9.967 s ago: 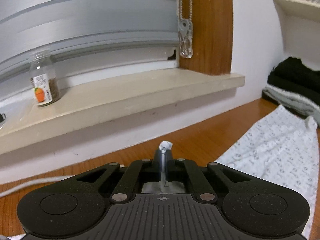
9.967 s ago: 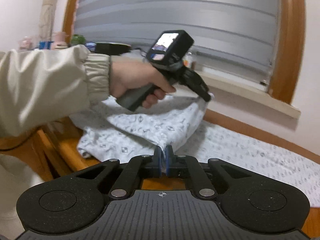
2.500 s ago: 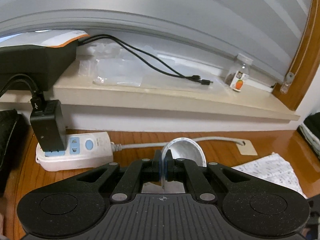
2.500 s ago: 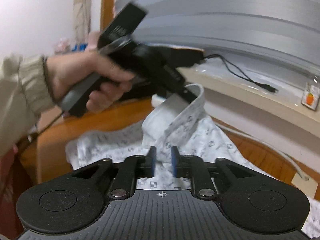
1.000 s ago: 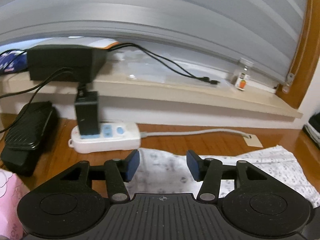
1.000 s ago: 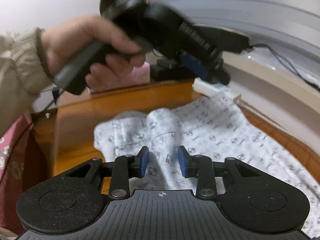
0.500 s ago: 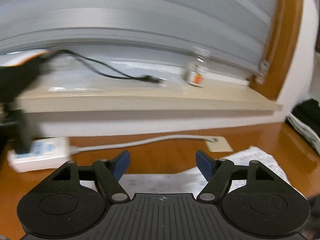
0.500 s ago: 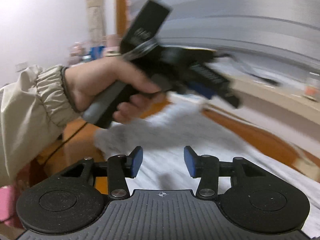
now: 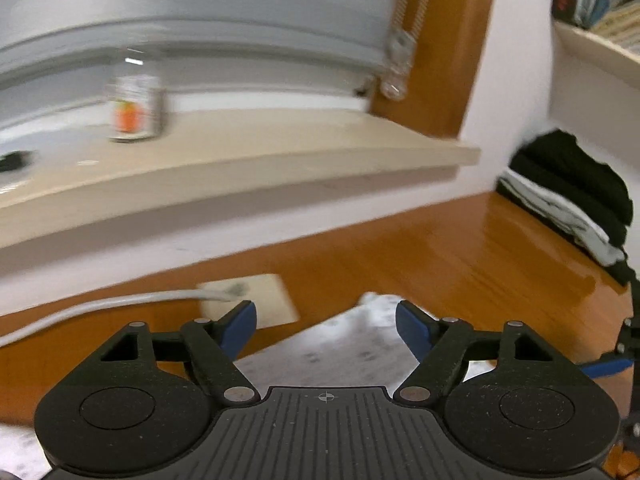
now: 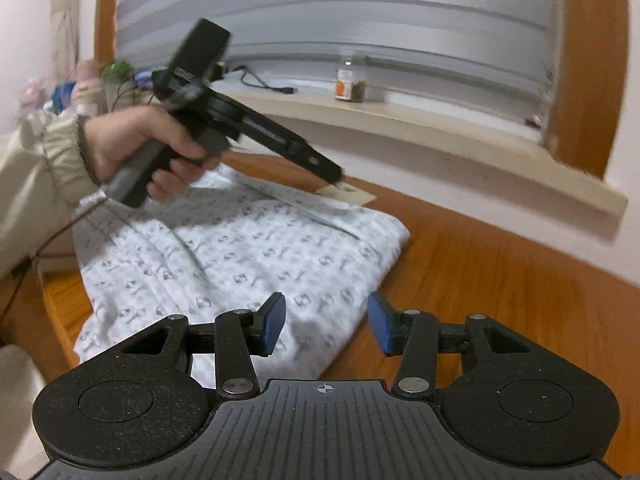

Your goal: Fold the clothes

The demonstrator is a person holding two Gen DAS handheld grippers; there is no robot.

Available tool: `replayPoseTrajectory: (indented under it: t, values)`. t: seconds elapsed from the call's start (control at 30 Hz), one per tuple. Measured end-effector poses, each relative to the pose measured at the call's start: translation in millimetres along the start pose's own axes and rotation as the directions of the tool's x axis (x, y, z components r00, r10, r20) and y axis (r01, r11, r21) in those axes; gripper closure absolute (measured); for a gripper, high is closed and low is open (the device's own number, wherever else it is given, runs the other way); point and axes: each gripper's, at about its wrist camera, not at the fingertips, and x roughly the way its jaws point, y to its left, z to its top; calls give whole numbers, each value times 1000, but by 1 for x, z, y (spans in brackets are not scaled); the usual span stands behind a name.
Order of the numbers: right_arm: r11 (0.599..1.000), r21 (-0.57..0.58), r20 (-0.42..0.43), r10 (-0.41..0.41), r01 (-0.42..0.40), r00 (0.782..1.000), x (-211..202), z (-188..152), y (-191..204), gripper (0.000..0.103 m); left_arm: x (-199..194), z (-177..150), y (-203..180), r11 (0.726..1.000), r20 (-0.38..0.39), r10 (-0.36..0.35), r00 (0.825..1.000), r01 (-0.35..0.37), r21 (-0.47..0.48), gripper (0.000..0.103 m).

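A white patterned garment [image 10: 240,256] lies folded on the wooden table, its right edge a clean fold. My right gripper [image 10: 326,312] hovers open over the near right corner, with nothing pinched between its blue pads. A person's hand [image 10: 140,148] in a beige sleeve holds my left gripper [image 10: 338,174] above the garment's far edge. In the left wrist view the left gripper [image 9: 325,314] stands wide with its jaws opening, and a corner of the garment [image 9: 340,344] lies below the gap, untouched.
A beige windowsill [image 9: 280,160] with a small jar [image 9: 134,108] runs along the back wall. A grey cable ends at a beige plate [image 9: 256,296] on the table. Folded dark and grey clothes [image 9: 572,200] are stacked at the right, under a bookshelf.
Both grippers have let go of the garment and opened. Both have swept quickly to the right along the table, and the garment now lies flat.
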Motion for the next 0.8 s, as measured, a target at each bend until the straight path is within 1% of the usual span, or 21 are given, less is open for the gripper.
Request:
replayPoseTrajectory:
  t: [0.13, 0.3, 0.4, 0.43, 0.5, 0.53, 0.57, 0.7, 0.8]
  values:
    - [1000, -9, 3, 29, -29, 1000, 4, -8, 12, 57, 20, 5, -18, 999, -25, -27, 999, 28, 41, 24]
    - [998, -42, 7, 42, -42, 999, -12, -21, 25, 56, 29, 9, -34, 997, -39, -42, 998, 44, 70, 27]
    - [997, -53, -5, 54, -54, 999, -16, -24, 29, 56, 33, 11, -38, 995, -49, -40, 998, 44, 87, 32]
    - [997, -60, -7, 50, -51, 999, -15, -25, 31, 57, 34, 12, -39, 995, -53, -40, 998, 44, 87, 34]
    - [998, -59, 5, 14, -14, 1000, -10, -25, 35, 58, 36, 13, -37, 996, -62, -44, 997, 49, 79, 42]
    - [999, -47, 0, 0, 0, 1000, -5, -23, 36, 59, 38, 13, -36, 996, -69, -48, 996, 53, 74, 50]
    - [999, -41, 2, -11, 11, 1000, -3, -22, 37, 64, 40, 14, -35, 996, -76, -52, 996, 58, 70, 55]
    - [996, -71, 22, -51, 52, 998, 1, -20, 51, 64, 44, 13, -33, 996, -91, -60, 994, 66, 58, 55]
    - [997, -73, 43, -36, 39, 998, -2, -20, 59, 63, 45, 13, -32, 996, -92, -68, 993, 72, 45, 54]
